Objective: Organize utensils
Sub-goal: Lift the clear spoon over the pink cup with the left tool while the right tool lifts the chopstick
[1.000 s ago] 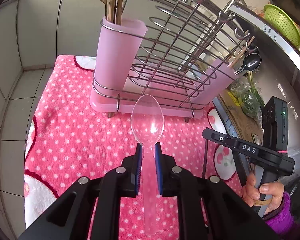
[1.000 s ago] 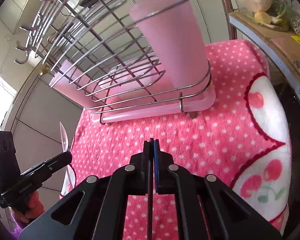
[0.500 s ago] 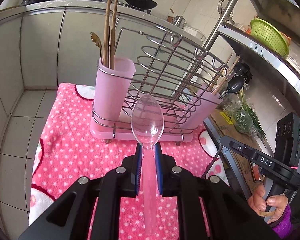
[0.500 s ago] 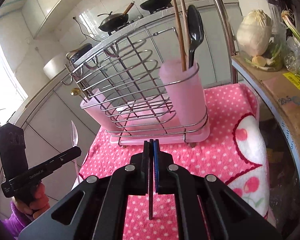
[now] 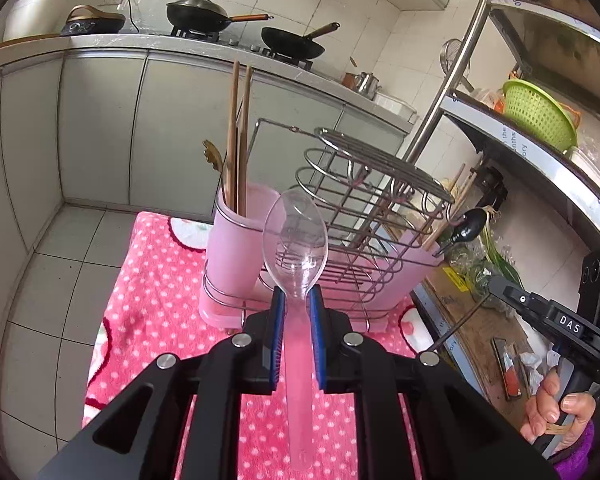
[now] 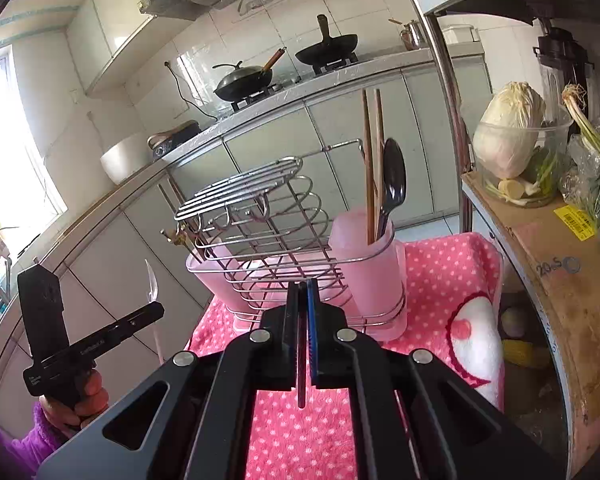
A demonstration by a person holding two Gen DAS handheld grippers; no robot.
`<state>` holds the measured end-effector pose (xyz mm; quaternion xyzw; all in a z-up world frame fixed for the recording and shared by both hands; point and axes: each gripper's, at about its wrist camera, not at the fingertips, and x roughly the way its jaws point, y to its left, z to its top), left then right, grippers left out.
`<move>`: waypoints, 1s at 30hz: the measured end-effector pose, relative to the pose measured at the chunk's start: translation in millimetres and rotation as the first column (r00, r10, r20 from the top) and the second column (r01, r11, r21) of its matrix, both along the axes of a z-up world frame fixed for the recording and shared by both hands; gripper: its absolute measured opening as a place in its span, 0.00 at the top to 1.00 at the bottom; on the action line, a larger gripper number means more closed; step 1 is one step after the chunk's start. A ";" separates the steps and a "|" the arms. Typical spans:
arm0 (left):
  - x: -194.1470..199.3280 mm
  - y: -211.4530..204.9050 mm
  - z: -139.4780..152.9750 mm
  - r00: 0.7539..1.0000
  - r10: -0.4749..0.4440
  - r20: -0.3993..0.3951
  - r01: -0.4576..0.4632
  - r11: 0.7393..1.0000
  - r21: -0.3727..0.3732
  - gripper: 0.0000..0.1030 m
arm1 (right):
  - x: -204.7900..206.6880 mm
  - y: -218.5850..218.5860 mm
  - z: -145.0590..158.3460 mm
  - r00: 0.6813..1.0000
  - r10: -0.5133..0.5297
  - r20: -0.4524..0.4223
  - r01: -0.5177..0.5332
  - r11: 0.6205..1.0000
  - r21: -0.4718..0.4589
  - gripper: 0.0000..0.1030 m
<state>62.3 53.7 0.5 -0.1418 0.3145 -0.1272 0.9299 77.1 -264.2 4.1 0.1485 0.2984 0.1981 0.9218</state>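
Clear plastic spoon (image 5: pixel 295 236): sitting bowl-up in the left gripper (image 5: pixel 296 312), pads clamping its handle, before the wire rack (image 5: pixel 364 216).
Right gripper (image 6: pixel 303 300): pinching a thin dark rod (image 6: pixel 301 384), jaws nearly touching.
Pink cup (image 6: pixel 374 276): holding chopsticks (image 6: pixel 370 160) and a black spoon (image 6: pixel 393 180).

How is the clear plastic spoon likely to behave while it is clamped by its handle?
The spoon looks thin and see-through, so probably light and a bit bendy. The left claw grips only the smooth, narrow neck below the bowl, so it may slip or swivel. Hard squeezing could crack it.
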 end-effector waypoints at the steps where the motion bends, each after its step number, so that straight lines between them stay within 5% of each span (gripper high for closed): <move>1: 0.7 1.9 3.2 1.000 0.010 0.011 -0.010 1.000 -0.002 0.89 | 0.5 -1.8 4.1 1.000 -0.001 0.008 0.001 1.000 0.004 0.96; 10: 17.0 19.9 46.6 0.986 0.095 0.134 -0.090 0.995 -0.040 0.89 | 5.8 -16.0 42.6 0.996 -0.020 0.084 0.019 1.000 0.016 0.96; 20: 47.1 28.2 93.4 0.941 0.196 0.275 -0.179 0.980 -0.088 0.89 | 16.7 -33.8 81.7 0.991 -0.039 0.128 0.031 0.997 0.067 0.96; 30: 77.0 21.8 83.6 0.905 0.271 0.329 -0.267 0.962 -0.056 0.89 | 28.9 -47.9 119.5 0.975 -0.077 0.209 0.064 0.996 0.069 0.96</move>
